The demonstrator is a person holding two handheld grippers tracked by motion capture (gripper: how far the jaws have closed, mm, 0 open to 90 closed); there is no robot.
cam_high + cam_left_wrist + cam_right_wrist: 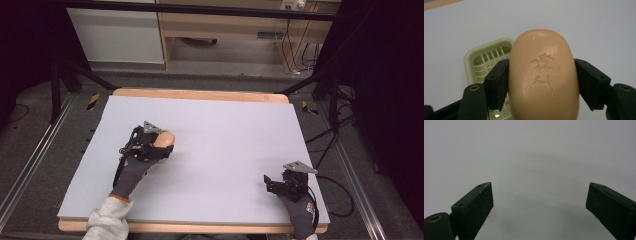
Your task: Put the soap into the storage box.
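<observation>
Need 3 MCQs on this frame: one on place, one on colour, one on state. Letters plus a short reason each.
1. Where is the soap dish relative to the soap bar in the left gripper view?
A. Behind and below the bar, to its left
B. On top of the bar
C. Clamped in the right tool

2. What colour is the soap bar?
A. Blue
B. Peach-orange
C. White

3. What is the state of the right tool?
A. Shut on the soap
B. Shut on the dish
C. Open, nothing between its jaws

Answers:
1. A, the pale green slatted dish shows past the bar's left edge, lying on the table.
2. B, the bar is peach-orange with stamped marks.
3. C, its jaws stand wide apart over bare table, while the left tool is shut on the bar.
</observation>
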